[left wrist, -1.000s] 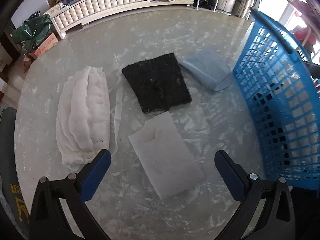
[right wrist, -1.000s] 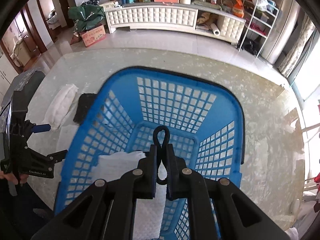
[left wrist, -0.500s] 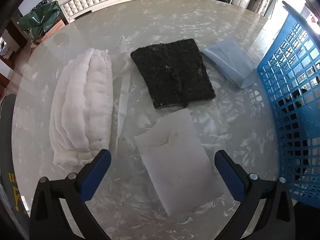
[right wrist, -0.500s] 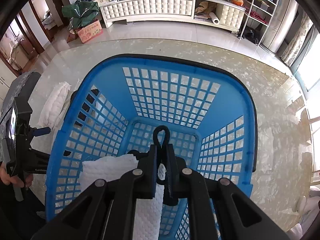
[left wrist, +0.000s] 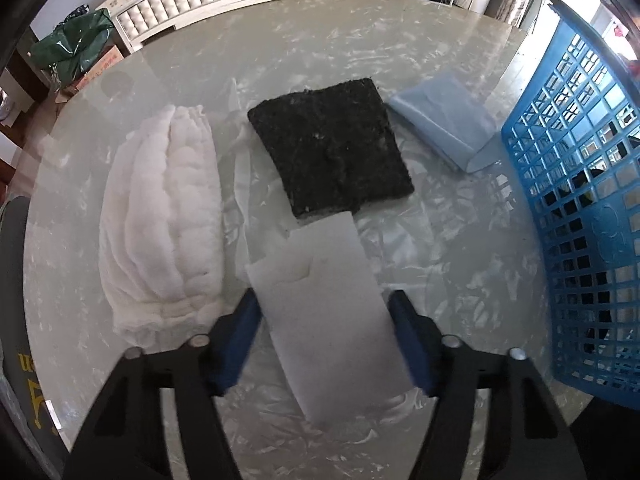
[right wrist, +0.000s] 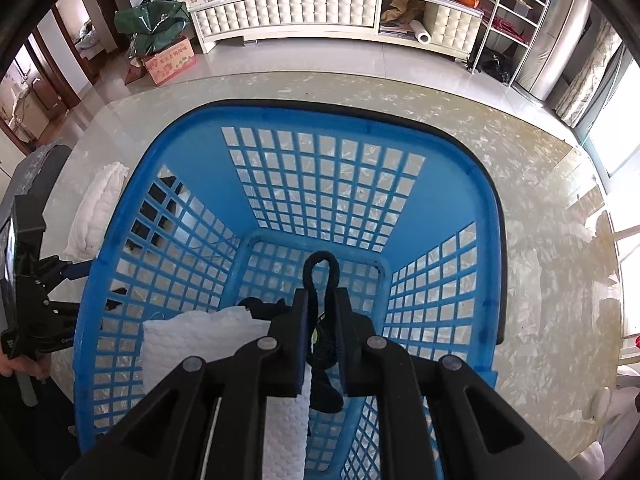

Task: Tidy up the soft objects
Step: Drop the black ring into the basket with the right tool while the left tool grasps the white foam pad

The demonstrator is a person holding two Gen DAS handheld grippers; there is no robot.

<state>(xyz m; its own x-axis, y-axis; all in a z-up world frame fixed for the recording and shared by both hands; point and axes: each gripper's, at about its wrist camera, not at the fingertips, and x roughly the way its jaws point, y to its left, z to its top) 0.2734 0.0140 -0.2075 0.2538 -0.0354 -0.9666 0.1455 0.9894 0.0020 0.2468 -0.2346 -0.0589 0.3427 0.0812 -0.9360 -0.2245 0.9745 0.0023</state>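
Observation:
A flat white foam sheet [left wrist: 320, 304] lies on the marble table [left wrist: 280, 52], its far edge over a black fibrous pad [left wrist: 332, 144]. My left gripper [left wrist: 324, 312] points down over the sheet with its jaws closing, and the blue pads meet the sheet's two long edges. A folded white cloth [left wrist: 160, 220] lies to the left and a light blue cloth [left wrist: 444, 120] to the right. My right gripper [right wrist: 322, 300] hangs above the blue basket [right wrist: 320, 110] with its jaws easing apart. They still pinch a black cord loop [right wrist: 320, 260]. A white textured cloth [right wrist: 192, 344] lies in the basket.
The blue basket [left wrist: 580, 200] stands at the table's right side, close to the light blue cloth. Crumpled clear plastic film [left wrist: 420, 240] covers the tabletop. A white tufted cabinet [right wrist: 288, 12] and a wire shelf [right wrist: 512, 20] stand beyond the table. A hand [right wrist: 16, 364] holds the left gripper's handle.
The left jaws have come in from wide open to the white sheet's edges, and the sheet has shifted toward the black pad. The right gripper has sunk toward the basket, its fingers slightly further apart.

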